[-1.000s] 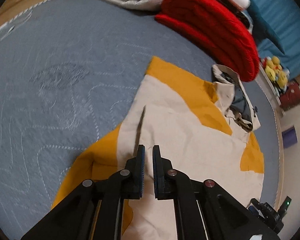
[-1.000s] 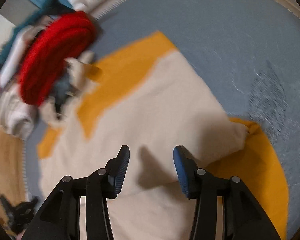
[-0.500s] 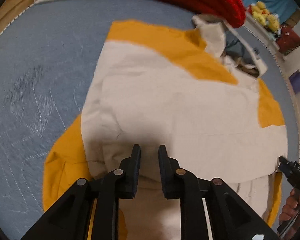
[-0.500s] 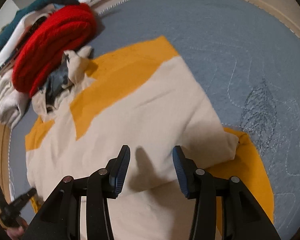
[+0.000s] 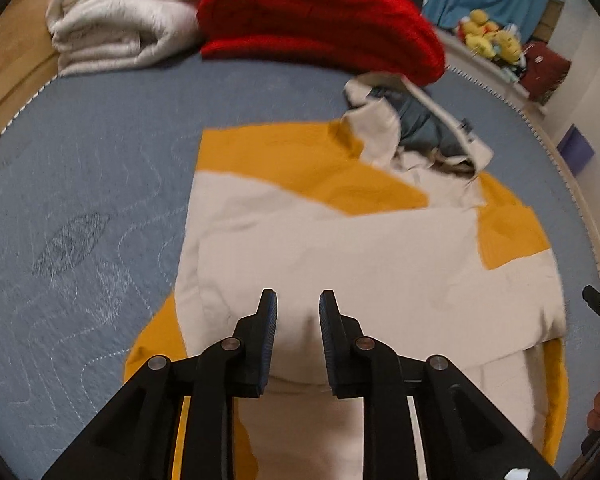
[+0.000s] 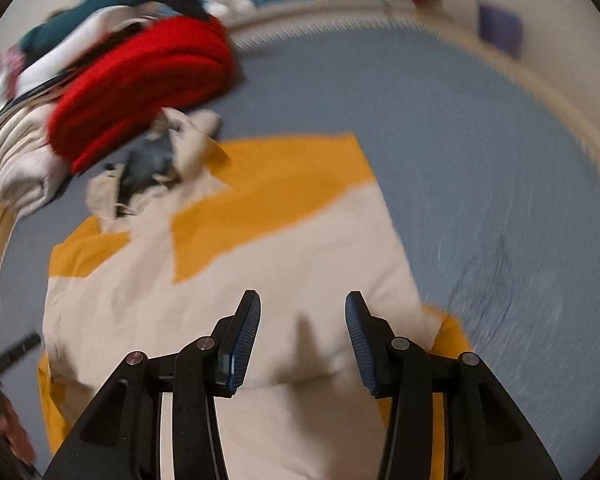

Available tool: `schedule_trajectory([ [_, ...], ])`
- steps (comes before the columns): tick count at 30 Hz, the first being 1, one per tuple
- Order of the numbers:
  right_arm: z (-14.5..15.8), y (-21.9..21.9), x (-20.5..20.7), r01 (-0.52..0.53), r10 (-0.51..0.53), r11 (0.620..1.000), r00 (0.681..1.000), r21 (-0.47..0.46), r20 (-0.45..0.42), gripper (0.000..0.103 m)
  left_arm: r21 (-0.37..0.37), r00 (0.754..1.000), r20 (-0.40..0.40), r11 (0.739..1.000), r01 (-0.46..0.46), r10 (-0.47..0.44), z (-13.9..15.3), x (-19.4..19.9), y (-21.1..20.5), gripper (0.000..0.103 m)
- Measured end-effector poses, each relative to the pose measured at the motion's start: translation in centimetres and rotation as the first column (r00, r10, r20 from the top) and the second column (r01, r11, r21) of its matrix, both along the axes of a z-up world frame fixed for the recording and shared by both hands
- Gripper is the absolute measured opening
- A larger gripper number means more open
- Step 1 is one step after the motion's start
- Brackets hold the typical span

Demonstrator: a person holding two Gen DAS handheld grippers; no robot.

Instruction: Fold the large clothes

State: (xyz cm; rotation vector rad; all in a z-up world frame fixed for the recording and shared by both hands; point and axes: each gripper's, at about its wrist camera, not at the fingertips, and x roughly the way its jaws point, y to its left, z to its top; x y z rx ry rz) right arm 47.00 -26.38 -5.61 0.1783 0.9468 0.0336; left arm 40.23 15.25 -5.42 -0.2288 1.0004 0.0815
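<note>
Jacket: your cream and orange jacket (image 5: 340, 248) lies partly folded on the grey-blue mat (image 5: 100, 168), its hood bunched at the far end, touching or just short of the red blanket (image 5: 320, 20).
Left gripper: your left gripper (image 5: 298, 312) hangs over the near cream panel with a narrow gap between the pads, nothing pinched; those jaws have just been easing apart.
Right gripper: your right gripper (image 6: 302, 320) stands wider apart over the same panel, empty too, with only its shadow on the cloth.
Risk, loose fold: nothing pins the top layer, so I'd judge the folded edge on the near right could spring back or slide if you brush it on the way in.
Risk, thin bite: that left gap looks tight for bulky cloth; you may catch only the top layer and drag the fold askew.
Risk, uneven lift: the two grippers sit close over the middle, so a grab from here would likely sag the orange corners and crumple the shape.
Risk, hood: the rumpled hood (image 5: 416, 128) may snag against the red blanket when you fold toward the far end.
Risk, blur: the right view is smeared, so the exact hem line is hard to tell; slow down before you commit.
</note>
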Motion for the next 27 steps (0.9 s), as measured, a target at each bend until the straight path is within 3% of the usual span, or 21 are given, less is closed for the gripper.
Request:
schedule_trajectory([
  [7, 4.9, 2.1, -2.1, -0.073, 0.085, 0.992, 0.99, -0.107, 0.114, 0.046, 0.024, 0.995, 0.073, 0.998, 0.06, -0.061, 2.0, -0.9, -1.9, 0.019],
  [12, 5.9, 2.1, -2.5, -0.07, 0.076, 0.995, 0.993, -0.065, 0.088, 0.046, 0.023, 0.991, 0.081, 0.995, 0.1, -0.102, 2.7, -1.1, -2.9, 0.019],
  [16, 6.2, 2.4, -2.7, -0.104, 0.111, 0.99, 0.991, -0.094, 0.068, 0.046, 0.056, 0.986, 0.107, 0.991, 0.125, -0.13, 4.0, -1.3, -3.6, 0.017],
  [19, 6.3, 2.0, -2.7, -0.101, 0.106, 0.99, 0.993, -0.099, 0.048, 0.046, 0.042, 0.983, 0.119, 0.99, 0.133, -0.137, 5.2, -1.2, -3.8, 0.017],
  [23, 6.5, 1.4, -2.5, -0.092, 0.095, 0.992, 0.995, -0.089, 0.033, 0.046, 0.052, 0.981, 0.129, 0.989, 0.141, -0.147, 6.3, 1.3, -4.2, 0.017],
  [27, 6.7, 1.0, -2.5, -0.092, 0.097, 0.99, 0.994, -0.103, 0.041, 0.046, -0.024, 0.98, 0.139, 0.989, 0.148, -0.143, 6.4, 6.6, -3.9, 0.017],
])
